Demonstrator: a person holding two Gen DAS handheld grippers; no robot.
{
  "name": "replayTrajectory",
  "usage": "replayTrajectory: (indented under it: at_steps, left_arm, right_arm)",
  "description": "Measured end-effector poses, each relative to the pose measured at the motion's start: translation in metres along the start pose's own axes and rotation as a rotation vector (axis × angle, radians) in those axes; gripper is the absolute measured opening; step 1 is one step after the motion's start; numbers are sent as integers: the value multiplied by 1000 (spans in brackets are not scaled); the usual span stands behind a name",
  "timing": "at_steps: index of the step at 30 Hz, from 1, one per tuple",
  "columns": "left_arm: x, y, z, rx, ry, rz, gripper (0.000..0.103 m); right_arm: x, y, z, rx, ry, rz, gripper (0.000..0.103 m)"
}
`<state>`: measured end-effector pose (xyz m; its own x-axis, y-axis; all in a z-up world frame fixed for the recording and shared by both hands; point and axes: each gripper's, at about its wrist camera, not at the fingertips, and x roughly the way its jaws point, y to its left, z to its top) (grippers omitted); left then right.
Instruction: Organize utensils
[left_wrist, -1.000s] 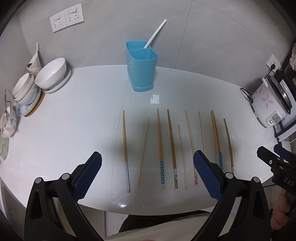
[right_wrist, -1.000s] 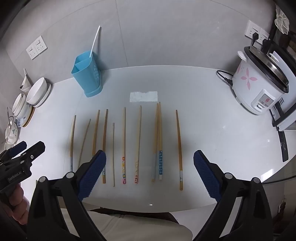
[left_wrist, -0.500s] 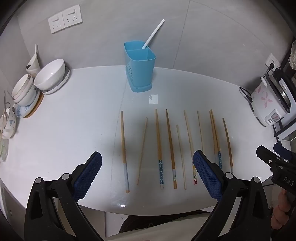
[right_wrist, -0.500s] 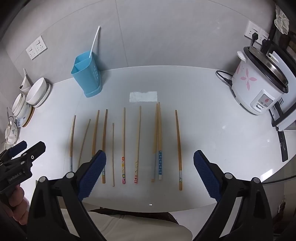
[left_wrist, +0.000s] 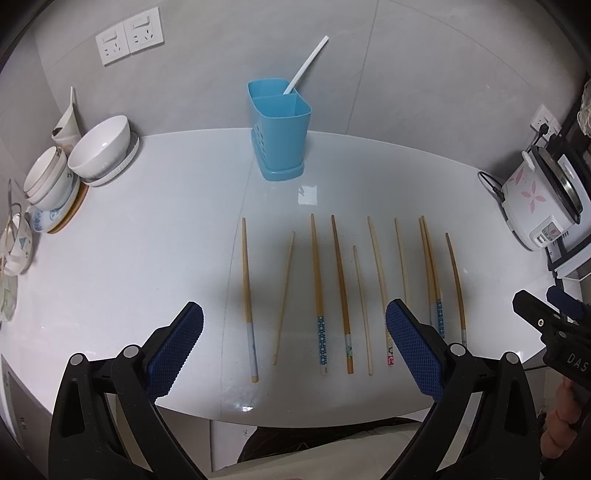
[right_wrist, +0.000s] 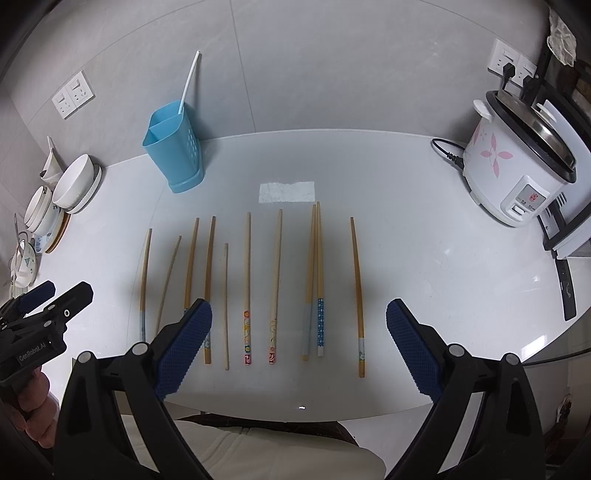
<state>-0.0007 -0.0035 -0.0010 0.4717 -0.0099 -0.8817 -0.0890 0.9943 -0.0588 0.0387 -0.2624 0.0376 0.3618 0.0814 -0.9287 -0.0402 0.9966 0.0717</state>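
Observation:
Several wooden chopsticks (left_wrist: 340, 280) lie side by side on the white table, tips pointing away; they also show in the right wrist view (right_wrist: 275, 280). A blue two-compartment utensil holder (left_wrist: 280, 123) stands at the back with a white straw-like stick (left_wrist: 306, 64) in it; it also shows in the right wrist view (right_wrist: 173, 147). My left gripper (left_wrist: 293, 347) is open and empty above the near ends of the left chopsticks. My right gripper (right_wrist: 299, 347) is open and empty above the near ends of the right chopsticks.
Stacked white bowls (left_wrist: 99, 147) and cups sit at the left edge. A white rice cooker (right_wrist: 517, 166) with a black cord stands at the right. The table's front edge (left_wrist: 295, 417) is just below the grippers. Wall sockets (left_wrist: 129, 35) are behind.
The left wrist view has shifted slightly, the table scene sliding a little left and down. The right gripper has barely moved. Both grippers stay open.

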Motion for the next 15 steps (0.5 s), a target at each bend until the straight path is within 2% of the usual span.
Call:
replayTrajectory:
  at_steps: [15]
  left_arm:
    - [-1, -3, 0, 11, -3, 2, 97]
  right_arm:
    - [-1, 5, -3, 3, -2, 12, 91]
